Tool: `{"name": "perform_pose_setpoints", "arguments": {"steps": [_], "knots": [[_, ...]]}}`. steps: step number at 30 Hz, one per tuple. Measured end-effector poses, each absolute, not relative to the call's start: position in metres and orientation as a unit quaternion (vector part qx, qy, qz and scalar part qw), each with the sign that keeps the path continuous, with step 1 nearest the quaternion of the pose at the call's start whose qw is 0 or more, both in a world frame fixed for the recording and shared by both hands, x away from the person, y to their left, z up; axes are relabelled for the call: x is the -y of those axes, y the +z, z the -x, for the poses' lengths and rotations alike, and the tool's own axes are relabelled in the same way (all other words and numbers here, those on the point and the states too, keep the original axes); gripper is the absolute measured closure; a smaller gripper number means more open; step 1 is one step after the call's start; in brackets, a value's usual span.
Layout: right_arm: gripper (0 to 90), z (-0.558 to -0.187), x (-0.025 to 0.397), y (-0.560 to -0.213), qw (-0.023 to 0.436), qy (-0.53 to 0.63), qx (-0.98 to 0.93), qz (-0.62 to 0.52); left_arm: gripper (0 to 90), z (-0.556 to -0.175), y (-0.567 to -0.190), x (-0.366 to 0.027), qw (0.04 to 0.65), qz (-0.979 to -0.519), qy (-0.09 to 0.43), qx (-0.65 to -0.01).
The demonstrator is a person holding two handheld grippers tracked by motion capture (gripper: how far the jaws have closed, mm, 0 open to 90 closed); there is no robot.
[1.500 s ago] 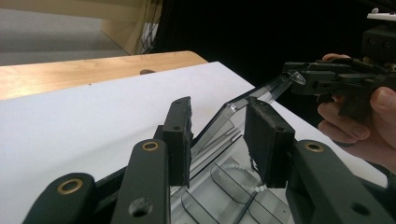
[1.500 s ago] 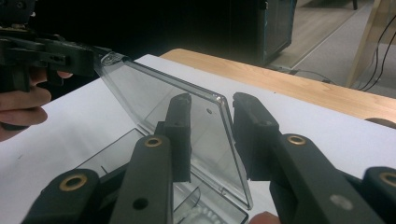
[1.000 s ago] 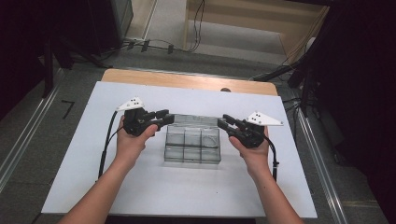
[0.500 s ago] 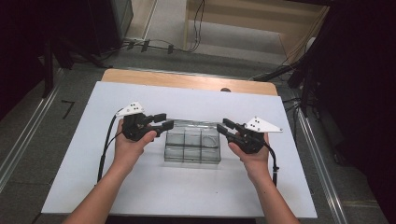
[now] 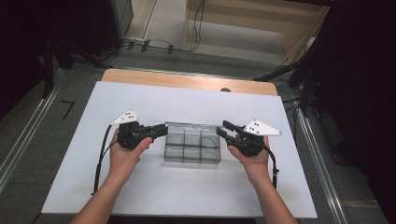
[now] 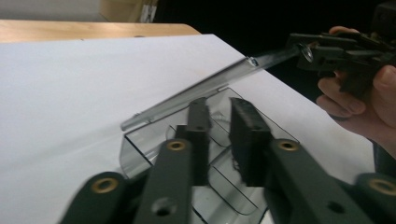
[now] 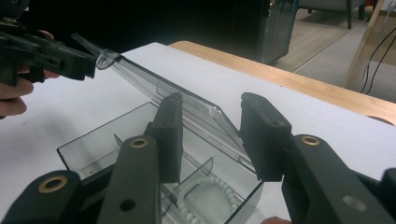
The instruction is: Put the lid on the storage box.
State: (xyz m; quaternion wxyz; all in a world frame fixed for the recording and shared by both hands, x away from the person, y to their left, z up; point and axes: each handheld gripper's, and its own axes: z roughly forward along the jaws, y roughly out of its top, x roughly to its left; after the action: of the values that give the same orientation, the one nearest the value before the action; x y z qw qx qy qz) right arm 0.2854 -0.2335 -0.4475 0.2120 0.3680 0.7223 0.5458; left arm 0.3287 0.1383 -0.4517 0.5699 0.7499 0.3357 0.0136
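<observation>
High view shows the white table (image 5: 140, 186) with the clear compartment box (image 5: 192, 148) at its middle, a hand at each end. Over the last second both hands have drawn slightly toward the person, so the gripper tips now sit level with the two far corners of the box rather than just beyond them. The box itself has not shifted.

Left gripper view shows why this matters. The transparent lid (image 6: 201, 91) stands tilted up off the box, hinged along the far side, with its free edge in the air. By my reading the opening step is under way and the compartments are becoming reachable.

The left gripper (image 5: 163, 129) has its jaws a little apart at one end of the lid. Whether they touch the lid I cannot tell. The right gripper (image 5: 222, 130) has its jaws spread wide, with the lid's other end running between them, not pinched.

Right gripper view shows a ring of small white beads (image 7: 205, 198) lying in the nearest compartment. It is probably what gets picked out once the lid is fully back.
</observation>
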Motion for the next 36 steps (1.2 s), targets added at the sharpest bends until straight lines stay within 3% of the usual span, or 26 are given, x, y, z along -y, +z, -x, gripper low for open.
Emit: {"name": "perform_pose_setpoints", "arguments": {"steps": [6,20,29,36], "knots": [[56.8,-0.283,0.234,-0.449,0.212,0.544,-0.723,-0.37,90.0,-0.327,-0.453,-0.132,0.576,-0.747,0.0,-0.332],[54.0,-0.279,0.241,-0.452,0.204,0.541,-0.723,-0.379,90.0,-0.322,-0.452,-0.131,0.588,-0.733,-0.007,-0.342],[39.1,-0.27,0.246,-0.447,0.195,0.536,-0.734,-0.369,90.0,-0.32,-0.454,-0.135,0.588,-0.736,-0.01,-0.337],[44.0,-0.263,0.254,-0.455,0.184,0.525,-0.734,-0.39,90.0,-0.317,-0.455,-0.135,0.59,-0.735,-0.013,-0.334]]}}
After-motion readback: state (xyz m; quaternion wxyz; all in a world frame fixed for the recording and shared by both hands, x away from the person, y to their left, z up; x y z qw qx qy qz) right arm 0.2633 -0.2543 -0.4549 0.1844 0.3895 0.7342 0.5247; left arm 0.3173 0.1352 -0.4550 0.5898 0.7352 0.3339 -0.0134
